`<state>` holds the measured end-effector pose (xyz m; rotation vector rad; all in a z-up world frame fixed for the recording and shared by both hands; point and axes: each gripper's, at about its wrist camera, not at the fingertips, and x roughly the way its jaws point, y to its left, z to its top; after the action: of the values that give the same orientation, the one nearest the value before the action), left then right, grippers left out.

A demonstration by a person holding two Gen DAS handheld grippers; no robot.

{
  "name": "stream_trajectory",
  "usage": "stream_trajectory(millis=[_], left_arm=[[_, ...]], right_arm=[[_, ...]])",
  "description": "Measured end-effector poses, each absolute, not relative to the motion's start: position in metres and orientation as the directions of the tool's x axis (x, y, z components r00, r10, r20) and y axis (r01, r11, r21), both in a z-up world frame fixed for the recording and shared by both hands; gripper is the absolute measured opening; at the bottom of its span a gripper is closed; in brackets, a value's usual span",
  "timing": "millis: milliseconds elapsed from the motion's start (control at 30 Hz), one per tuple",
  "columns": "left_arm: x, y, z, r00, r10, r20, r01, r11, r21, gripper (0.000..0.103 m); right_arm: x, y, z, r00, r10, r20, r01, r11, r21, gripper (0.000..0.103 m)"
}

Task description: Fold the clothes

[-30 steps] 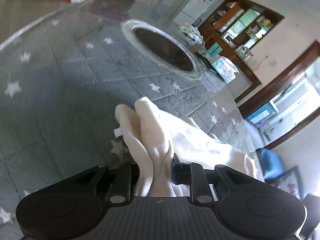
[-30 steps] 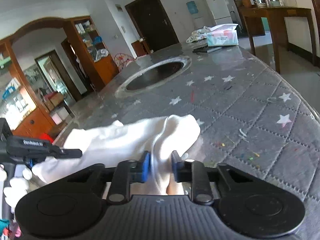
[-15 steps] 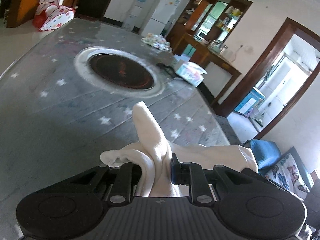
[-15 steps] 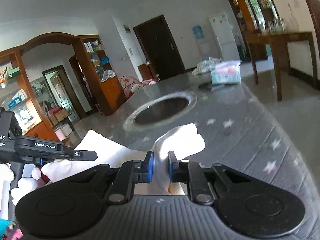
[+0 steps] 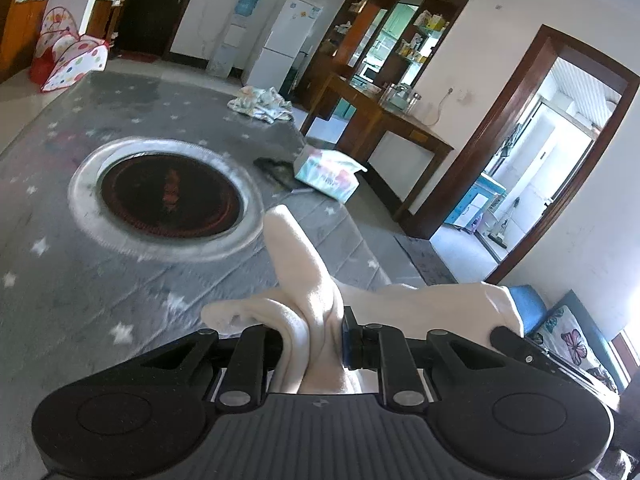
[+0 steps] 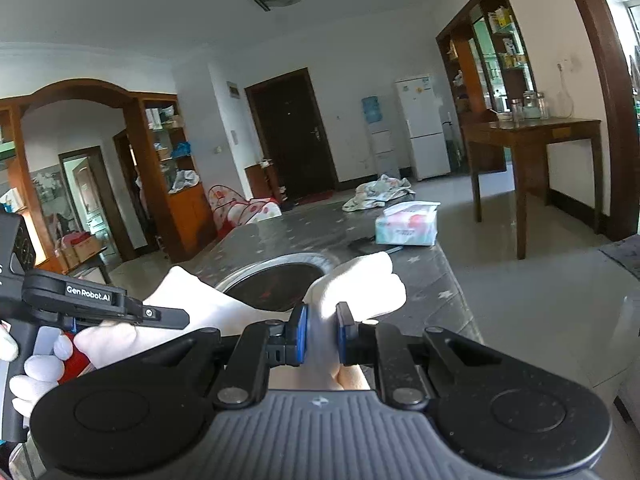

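Both grippers are up off the table [image 5: 80,280] now, and the cream garment [image 5: 312,300] hangs stretched between them, held in the air above the near edge of the grey star-patterned cover. The left gripper [image 5: 312,340] is clamped tight on a bunched corner, with a tongue of cloth poking forward past its fingers. The right gripper [image 6: 320,336] is pinched on the other end, the fabric squeezed between its blue pads [image 6: 300,330]. From the right-hand camera the left gripper shows at the far left, a white-gloved hand [image 6: 36,380] wrapped round its handle.

I'd call this the lift-and-spread step: the piece is raised, not yet laid flat. The next move, I reckon, calls for pulling the two ends apart to take out the slack, then lowering it short of the round recess [image 5: 168,196] in the middle, well clear of the tissue pack [image 5: 328,172].
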<state>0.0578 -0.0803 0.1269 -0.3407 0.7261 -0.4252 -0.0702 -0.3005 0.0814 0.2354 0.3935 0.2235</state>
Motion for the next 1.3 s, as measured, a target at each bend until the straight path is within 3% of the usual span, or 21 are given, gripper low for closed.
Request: stream_trajectory(millis=[233, 600, 933, 1100, 1167, 1267, 1300], left_arm=[[0.089, -0.096, 0.115, 0.643, -0.486, -0.592, 0.239, 0.861, -0.448, 0.019], [0.09, -0.094, 0.023, 0.456, -0.492, -0.742, 0.145, 0.863, -0.483, 0.019], [0.06, -0.084, 0.013, 0.382, -0.561, -0.735, 0.16, 0.823, -0.545, 0.02], [0.044, -0.086, 0.019, 0.412, -0.535, -0.738, 0.199, 0.843, -0.5, 0.032], [0.038, -0.088, 0.023, 0.43, -0.514, -0.742, 0.215, 0.857, -0.469, 0.052], [0.029, -0.09, 0.031, 0.478, -0.456, -0.751, 0.239, 0.89, -0.389, 0.058], [0.025, -0.09, 0.033, 0.496, -0.438, -0.75, 0.245, 0.899, -0.363, 0.06]], right_arm=[[-0.045, -0.318, 0.066, 0.899, 0.232, -0.372, -0.127, 0.95, 0.285, 0.013], [-0.041, -0.339, -0.003, 0.814, 0.207, -0.543, -0.053, 0.957, 0.285, 0.013], [-0.068, -0.347, -0.006, 0.794, 0.212, -0.57, -0.055, 0.958, 0.28, 0.013], [-0.078, -0.345, -0.015, 0.775, 0.17, -0.609, -0.029, 0.972, 0.235, 0.018], [-0.081, -0.343, -0.014, 0.78, 0.15, -0.608, -0.022, 0.977, 0.213, 0.021], [-0.087, -0.335, -0.004, 0.799, 0.118, -0.589, -0.024, 0.986, 0.165, 0.024], [-0.089, -0.332, -0.001, 0.806, 0.11, -0.582, -0.028, 0.989, 0.148, 0.032]])
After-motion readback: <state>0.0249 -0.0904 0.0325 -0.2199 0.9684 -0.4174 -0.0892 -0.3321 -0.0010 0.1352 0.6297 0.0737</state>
